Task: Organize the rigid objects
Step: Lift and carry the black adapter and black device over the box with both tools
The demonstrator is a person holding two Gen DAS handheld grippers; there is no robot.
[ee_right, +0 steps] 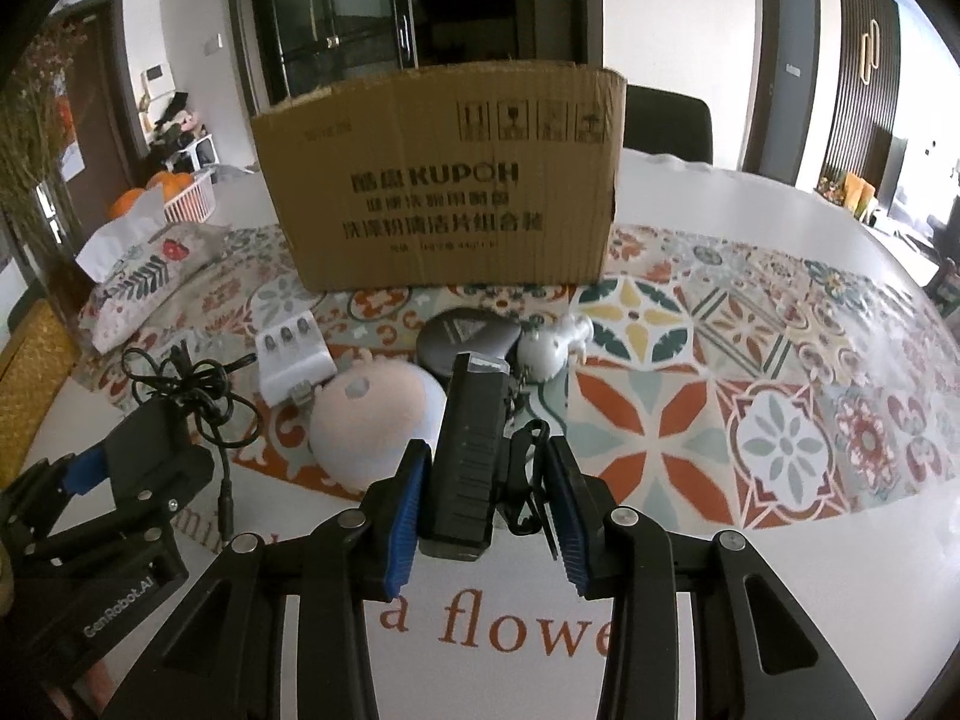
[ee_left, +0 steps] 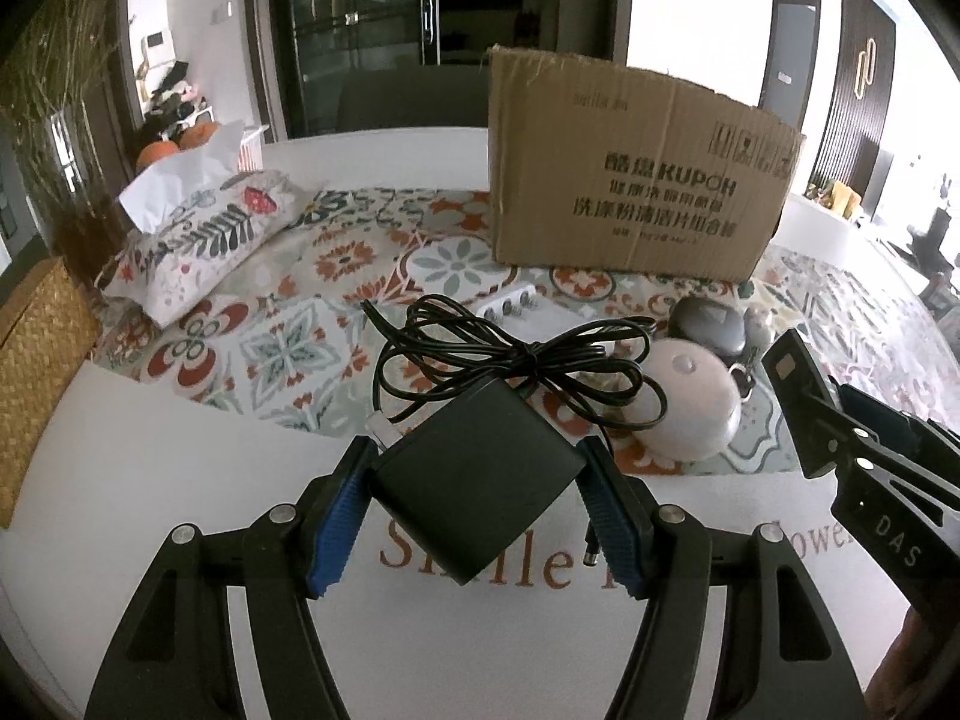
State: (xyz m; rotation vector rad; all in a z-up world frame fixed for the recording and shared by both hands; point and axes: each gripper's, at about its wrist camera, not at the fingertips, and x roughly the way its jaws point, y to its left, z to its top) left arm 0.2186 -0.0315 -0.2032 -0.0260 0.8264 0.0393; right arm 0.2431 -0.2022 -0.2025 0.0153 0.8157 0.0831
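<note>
My left gripper (ee_left: 477, 474) is shut on a black power adapter (ee_left: 474, 480), with its tangled black cable (ee_left: 516, 354) trailing ahead over the mat. My right gripper (ee_right: 483, 498) is shut on a black rectangular device (ee_right: 468, 456) with a clip and strap hanging on its right side. That device also shows in the left wrist view (ee_left: 798, 396). A brown cardboard box (ee_right: 444, 180) stands upright behind. Between the box and the grippers lie a pale round object (ee_right: 372, 420), a white battery charger (ee_right: 294, 360), a dark grey round case (ee_right: 468, 336) and a small white figurine (ee_right: 552, 348).
A floral tissue pouch (ee_left: 198, 240) lies at the left on the patterned mat (ee_right: 750, 360). A woven basket (ee_left: 36, 360) stands at the far left edge. A white basket with oranges (ee_right: 180, 192) is at the back left. The white table edge curves at the right.
</note>
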